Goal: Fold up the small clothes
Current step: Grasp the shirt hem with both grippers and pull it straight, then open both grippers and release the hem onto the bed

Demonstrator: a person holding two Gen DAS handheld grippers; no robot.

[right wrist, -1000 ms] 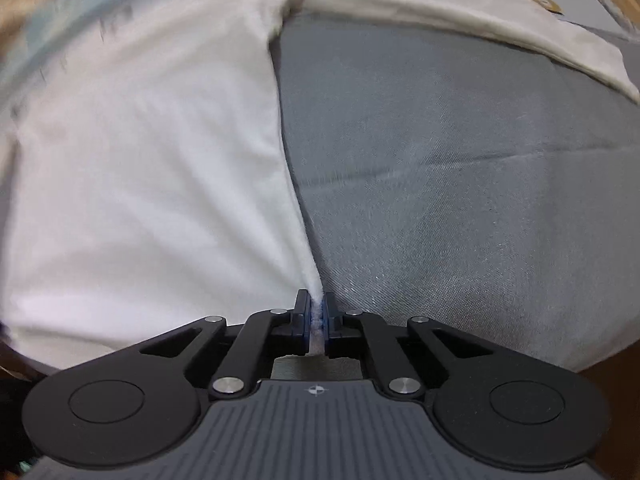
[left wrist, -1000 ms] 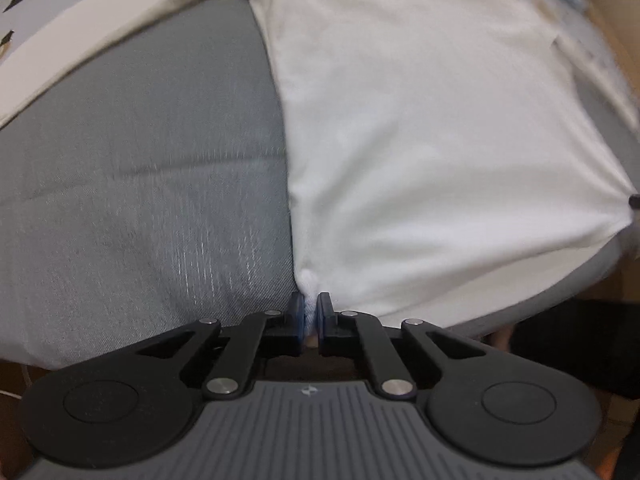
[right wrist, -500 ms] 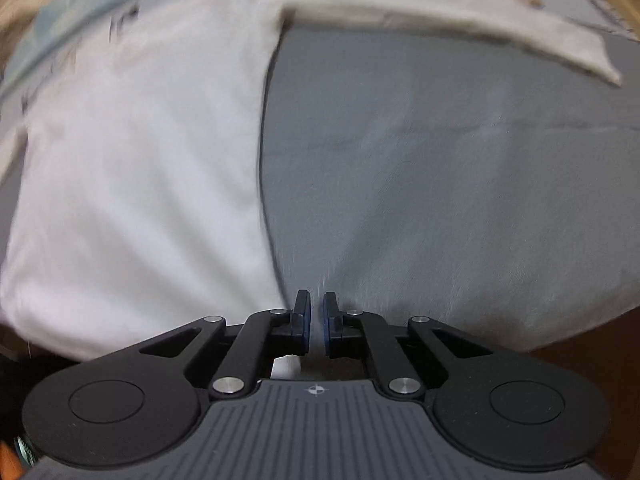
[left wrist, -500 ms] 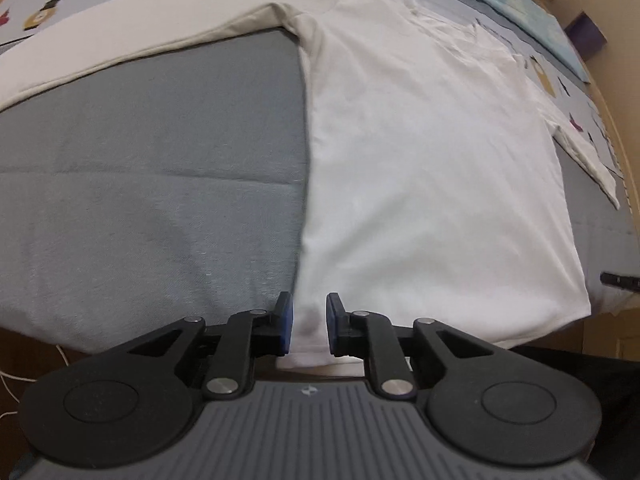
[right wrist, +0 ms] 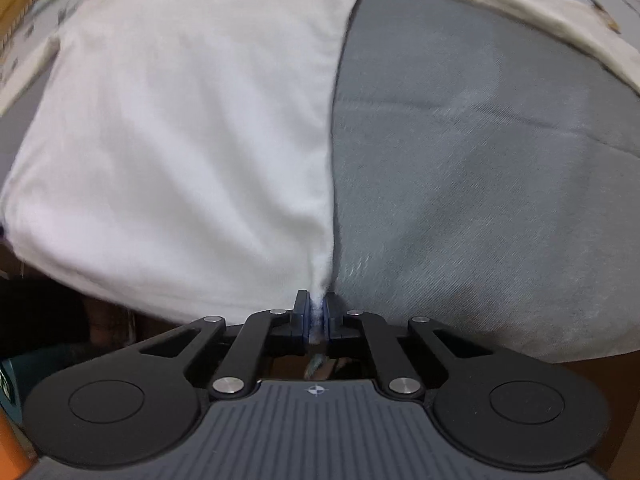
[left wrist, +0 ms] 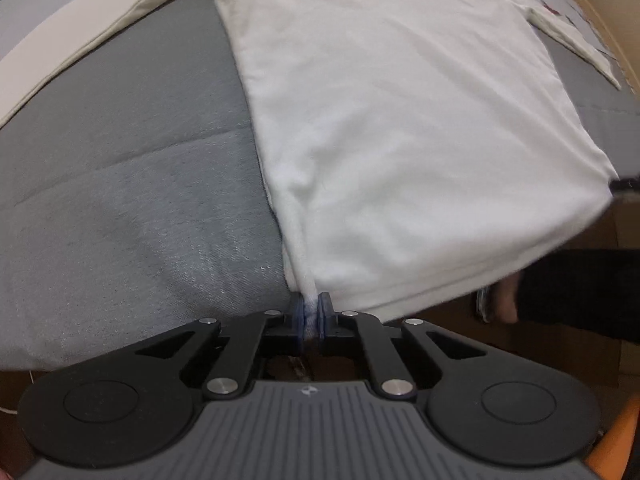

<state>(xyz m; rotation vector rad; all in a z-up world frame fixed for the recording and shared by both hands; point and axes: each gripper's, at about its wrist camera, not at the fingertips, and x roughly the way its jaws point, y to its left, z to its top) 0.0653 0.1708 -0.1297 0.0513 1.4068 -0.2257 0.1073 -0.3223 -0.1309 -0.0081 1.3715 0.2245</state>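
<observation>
A white long-sleeved shirt (left wrist: pixel 400 120) lies spread on a grey bed cover (left wrist: pixel 120 184), hem toward me. My left gripper (left wrist: pixel 311 305) is shut on the shirt's near left hem corner, with cloth pinched between the blue pads. In the right wrist view the same shirt (right wrist: pixel 192 128) fills the left half, and my right gripper (right wrist: pixel 316 303) is shut on its near right hem corner. The hem hangs a little over the bed's front edge. One sleeve (left wrist: pixel 80 36) stretches off to the left, the other (right wrist: pixel 520 4) to the right.
The grey cover (right wrist: pixel 480 184) ends at the bed's front edge just before the grippers. A patterned sheet (left wrist: pixel 580 20) lies beyond the shirt at the far side. A dark area and a hand (left wrist: pixel 508 296) show below the edge at right.
Half a second ago both grippers stood open at the hem after letting go. Now both have shut again on the hem corners and the cloth is pulled taut toward me.
</observation>
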